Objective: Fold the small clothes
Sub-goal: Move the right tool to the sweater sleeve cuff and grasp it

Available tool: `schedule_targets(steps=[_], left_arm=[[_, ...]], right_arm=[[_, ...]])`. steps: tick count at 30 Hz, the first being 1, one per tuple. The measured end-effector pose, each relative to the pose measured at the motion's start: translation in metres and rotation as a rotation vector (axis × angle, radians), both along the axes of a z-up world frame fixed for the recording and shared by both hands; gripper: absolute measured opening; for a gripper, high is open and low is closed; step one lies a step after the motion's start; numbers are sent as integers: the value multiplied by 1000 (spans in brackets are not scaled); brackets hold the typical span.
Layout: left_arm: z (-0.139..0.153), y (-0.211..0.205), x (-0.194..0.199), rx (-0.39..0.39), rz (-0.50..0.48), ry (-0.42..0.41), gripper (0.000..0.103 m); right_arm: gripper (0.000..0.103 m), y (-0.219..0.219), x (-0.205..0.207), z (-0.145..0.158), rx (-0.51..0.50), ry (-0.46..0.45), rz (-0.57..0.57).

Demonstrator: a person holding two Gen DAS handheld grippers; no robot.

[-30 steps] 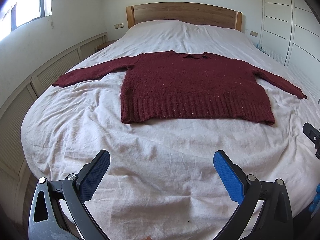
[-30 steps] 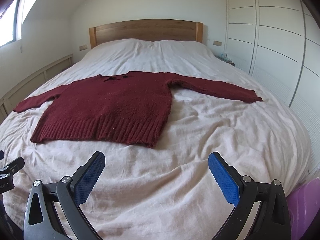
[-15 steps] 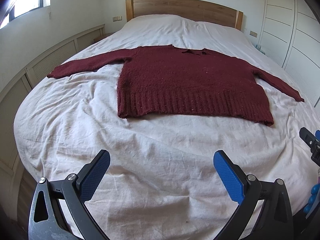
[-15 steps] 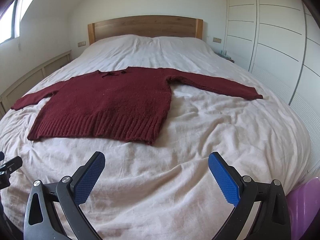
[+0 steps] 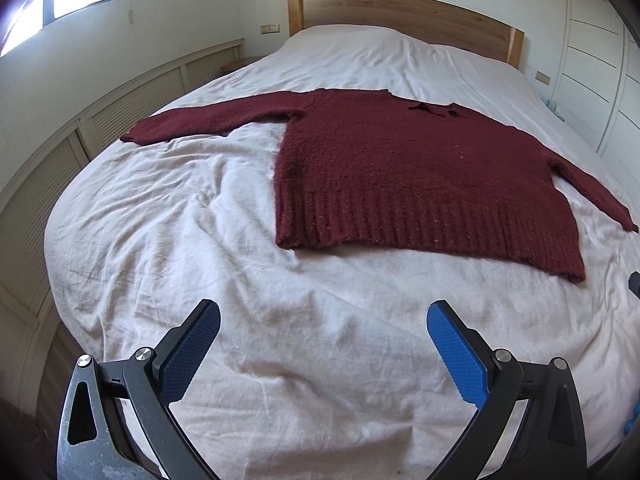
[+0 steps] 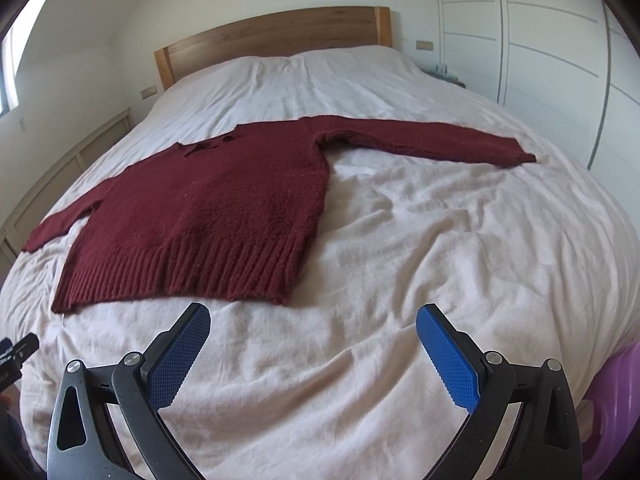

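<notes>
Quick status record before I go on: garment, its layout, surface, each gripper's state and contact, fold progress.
garment: dark red knit sweater
layout: spread flat, both sleeves stretched out sideways, ribbed hem toward the grippers, collar toward the wooden headboard
surface: wrinkled white bed sheet
left gripper: open, empty, over bare sheet short of the hem
right gripper: open, empty, over bare sheet, near the hem's right corner
contact: neither gripper touches the sweater
fold progress: no fold made yet
other: purple object at lower right edge of right wrist view, unidentifiable
</notes>
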State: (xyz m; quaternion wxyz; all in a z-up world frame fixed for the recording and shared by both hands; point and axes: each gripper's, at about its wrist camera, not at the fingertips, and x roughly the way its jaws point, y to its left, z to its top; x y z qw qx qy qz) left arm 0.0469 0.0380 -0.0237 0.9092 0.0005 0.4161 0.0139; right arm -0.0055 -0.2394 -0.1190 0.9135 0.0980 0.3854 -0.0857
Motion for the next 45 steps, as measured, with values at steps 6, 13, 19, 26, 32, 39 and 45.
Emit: schedule_targets(steps=[6,13,19,26,32,39,45], left_arm=[[1,6,20,-32,26,16,102],[0,11,50,-48,59,64,102],[2,15,74,-50,109,73,102],[1,18,106,-54,170,92,102],[7,25,130,-41,220,82,102],[9,36,146,-29,279,78,102],[12,44,152,-12,310,73,102]], right_arm=[[103,-49,34,3,65,8,-71],[103,-128,80,-1,147,5,-203],[102,-203,117,-23,267,19,-305],[94,-274,148,-64,439,38,-422],[91,-314,163,-83,537,3,-482],[91,-349,185,-85,597,-77,-508],[61,-382,194,-90,656,-143,-577]])
